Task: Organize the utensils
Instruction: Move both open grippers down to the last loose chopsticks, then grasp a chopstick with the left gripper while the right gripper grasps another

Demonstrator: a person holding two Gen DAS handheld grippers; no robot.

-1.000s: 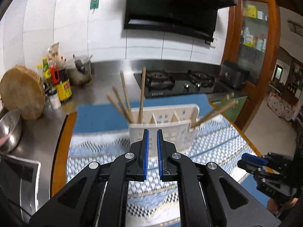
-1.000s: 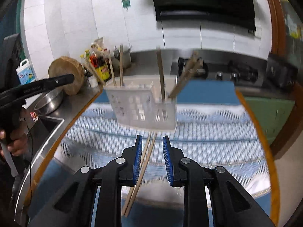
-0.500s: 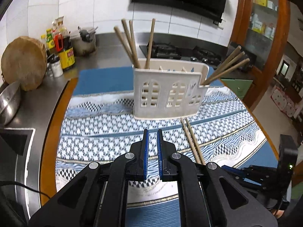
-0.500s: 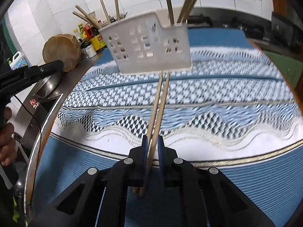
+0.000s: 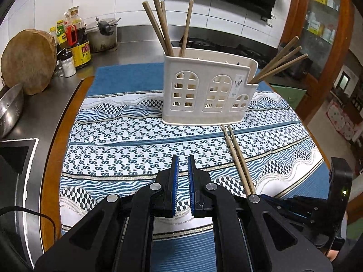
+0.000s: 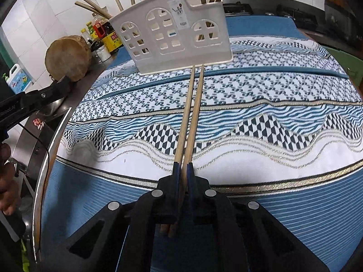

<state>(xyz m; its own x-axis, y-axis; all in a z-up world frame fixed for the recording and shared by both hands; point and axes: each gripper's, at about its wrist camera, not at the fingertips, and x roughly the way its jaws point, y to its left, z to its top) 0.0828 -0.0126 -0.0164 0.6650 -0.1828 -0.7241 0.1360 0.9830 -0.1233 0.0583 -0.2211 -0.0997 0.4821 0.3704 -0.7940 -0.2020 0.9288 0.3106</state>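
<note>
1. Right gripper [image 6: 184, 167]: seen low in the right wrist view, its blue-padded jaws are clamped on a pair of wooden chopsticks [image 6: 190, 117]. The butt ends are seen protruding behind the pads.
2. Pair of wooden chopsticks: laid side by side on the patterned cloth [image 6: 272, 104], extended toward 12 o'clock from the right gripper. The far tips are placed just at the base of the white utensil holder [image 6: 174, 34]; actual contact cannot be told. In the left wrist view the same pair [image 5: 236, 151] is found at 2 o'clock from the left gripper.
3. Left gripper [image 5: 182, 165]: held above the cloth with a narrow gap between its blue pads; nothing is gripped. In the right wrist view it is glimpsed at 9 o'clock [image 6: 56, 88].
4. White utensil holder: stood upright on the cloth at 12 o'clock in both views, pierced with arched window cut-outs. In the left wrist view, four chopsticks [image 5: 163, 27] are lodged in its left compartment and three chopsticks [image 5: 279, 68] are leaned out of its lower right compartment toward 2 o'clock.
5. Surroundings, left wrist view: a round wooden chopping block [image 5: 28, 61] and sauce bottles [image 5: 79, 43] are noted at 10 o'clock, a metal pot [image 5: 103, 35] at 11 o'clock, and a wooden cabinet [image 5: 322, 34] at 2 o'clock.
</note>
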